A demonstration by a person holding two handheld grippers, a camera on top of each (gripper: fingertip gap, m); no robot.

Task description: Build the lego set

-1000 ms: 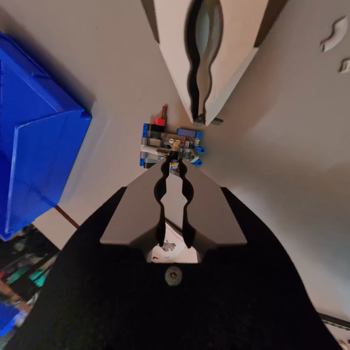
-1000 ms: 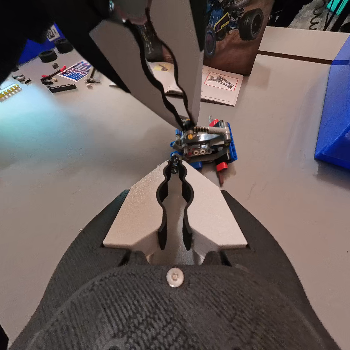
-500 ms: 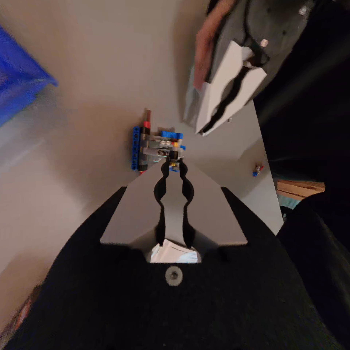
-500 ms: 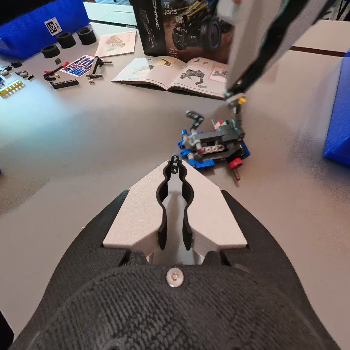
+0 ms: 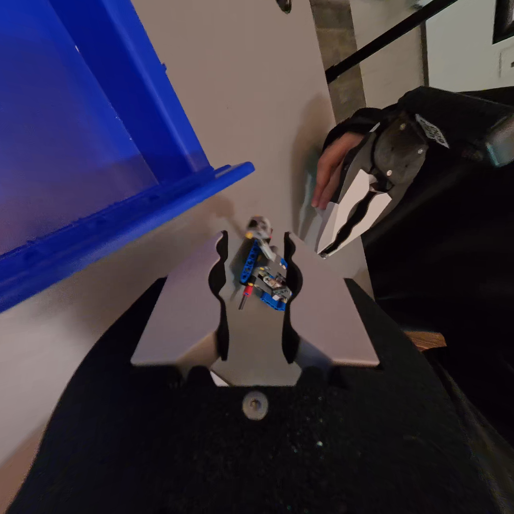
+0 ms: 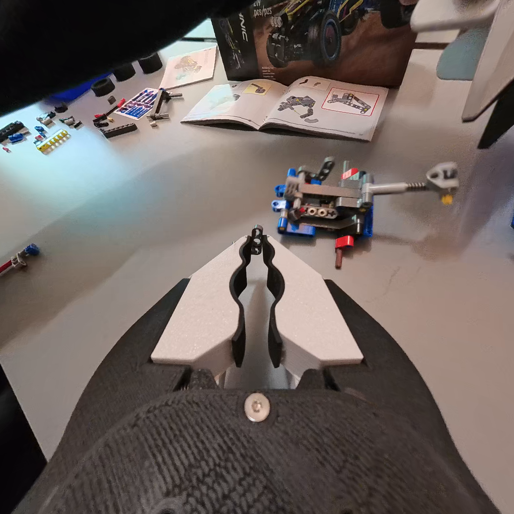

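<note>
Left wrist view: your left gripper has let go, jaws now spread, hanging over the brick assembly on the surface beside the blue bin

Right wrist view: your right gripper stays clenched on a small black connector, assembly lying apart ahead-right

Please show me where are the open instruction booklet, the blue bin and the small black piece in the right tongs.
Open instruction booklet (image 6: 278, 111): right wrist view, centre fold.
Blue bin (image 5: 83, 125): left wrist view, side wall.
Small black piece (image 6: 256, 239): right wrist view, holed end.
</note>
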